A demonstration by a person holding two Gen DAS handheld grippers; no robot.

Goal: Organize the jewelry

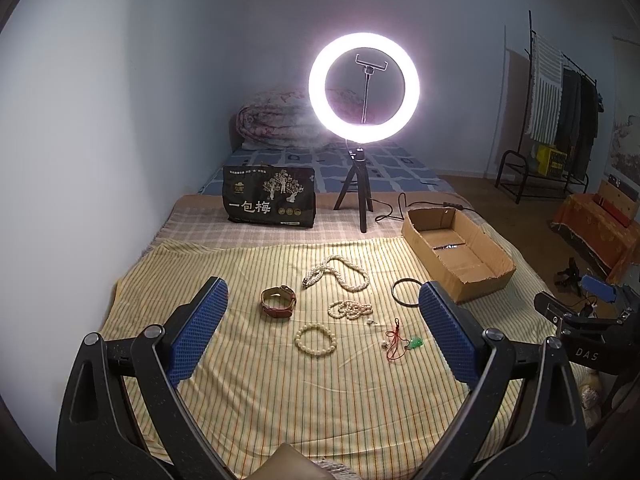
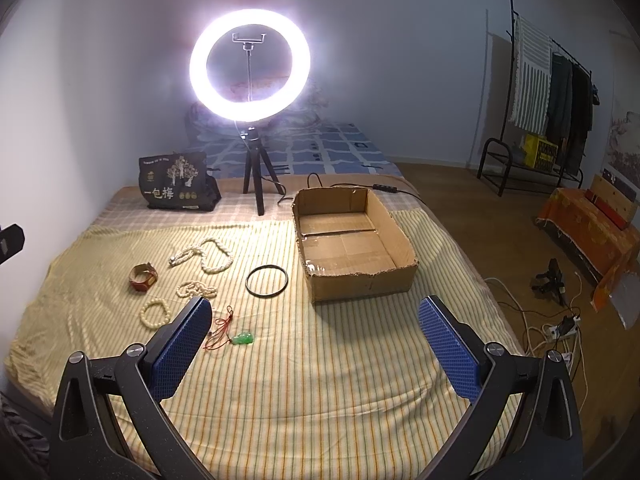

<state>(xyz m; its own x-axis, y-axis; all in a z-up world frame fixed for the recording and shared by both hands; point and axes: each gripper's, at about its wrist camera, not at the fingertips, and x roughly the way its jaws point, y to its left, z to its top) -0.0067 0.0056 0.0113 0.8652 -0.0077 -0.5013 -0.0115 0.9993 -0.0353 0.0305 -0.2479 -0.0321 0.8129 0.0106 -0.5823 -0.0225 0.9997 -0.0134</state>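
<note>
One bed, spread with one yellow striped sheet [image 2: 304,368] that carries everything. One lit ring light [image 1: 363,85] on a small tripod at the far end, beside one black printed bag [image 1: 270,201]. One clothes rack [image 2: 536,92] against the right wall.

One open cardboard box [image 2: 396,240] on the sheet's right side, nothing visible inside apart from a shiny tape strip on its floor.

Two grippers, both hovering above the near part of the sheet. Left gripper [image 1: 323,330]: jaws spread wide, nothing between the blue pads, most of the jewelry seen in the gap beyond. Right gripper [image 2: 316,350]: jaws likewise spread wide and empty, aimed toward the box's near wall.

Seven main jewelry pieces, all loose on the sheet left of the box, none in it:
- one long twisted pearl necklace [image 2: 206,255], farthest back;
- one thin black hoop [image 2: 266,281], just beside the box's near-left corner;
- one brown leather watch [image 1: 279,301], farthest left;
- one bunched pearl strand [image 1: 350,309], near the watch;
- one cream bead bracelet [image 1: 316,340], nearest the left gripper;
- one red cord [image 2: 219,328] tied to one green pendant [image 2: 242,338].

Also a few tiny pale bits near the cord in the left wrist view, too small to identify or count.
</note>
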